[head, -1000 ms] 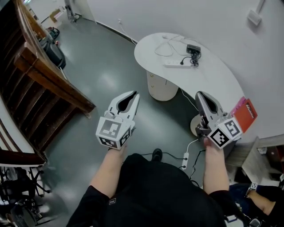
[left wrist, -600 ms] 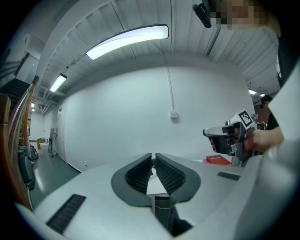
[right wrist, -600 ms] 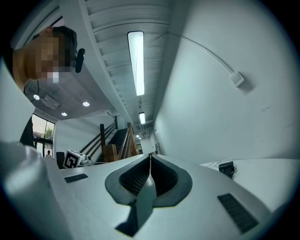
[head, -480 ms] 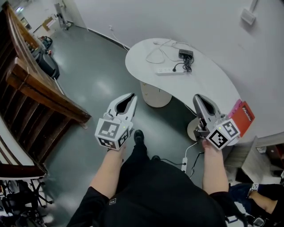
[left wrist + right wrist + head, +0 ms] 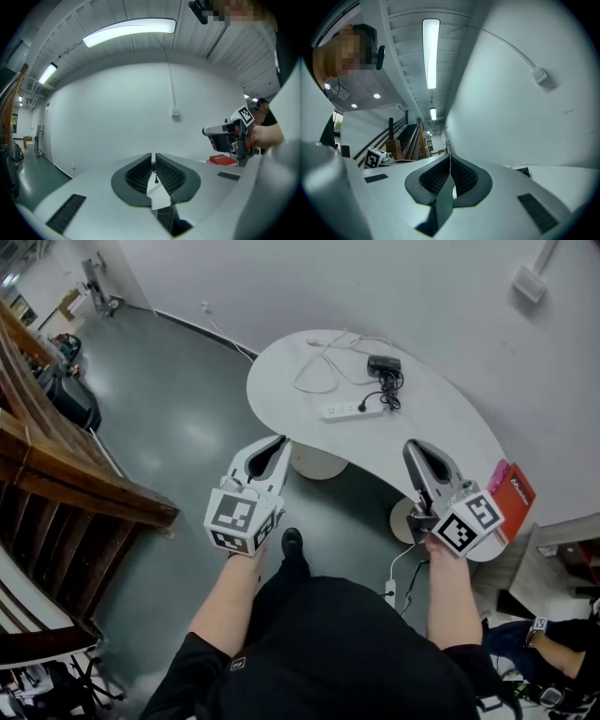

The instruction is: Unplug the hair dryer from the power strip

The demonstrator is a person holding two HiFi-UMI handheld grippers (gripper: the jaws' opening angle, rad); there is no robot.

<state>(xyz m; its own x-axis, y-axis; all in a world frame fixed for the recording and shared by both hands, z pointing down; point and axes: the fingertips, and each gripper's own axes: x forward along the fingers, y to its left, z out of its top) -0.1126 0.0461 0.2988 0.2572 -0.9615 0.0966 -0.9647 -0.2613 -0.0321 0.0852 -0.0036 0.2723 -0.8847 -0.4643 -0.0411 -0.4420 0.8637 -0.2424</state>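
Worktop (image 5: 459, 427) ahead; power strip (image 5: 349, 412) crosswise near left end, plug (image 5: 382, 401) at its right. Right claw (image 5: 413, 448) nearer than left claw (image 5: 275, 442); both pressed together, empty.

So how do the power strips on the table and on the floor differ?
The table power strip lies on the table with a black plug near its right end; the floor power strip lies on the grey floor, too small to show plugs. In the head view the table one runs sideways, the floor one up and down. Both are white.
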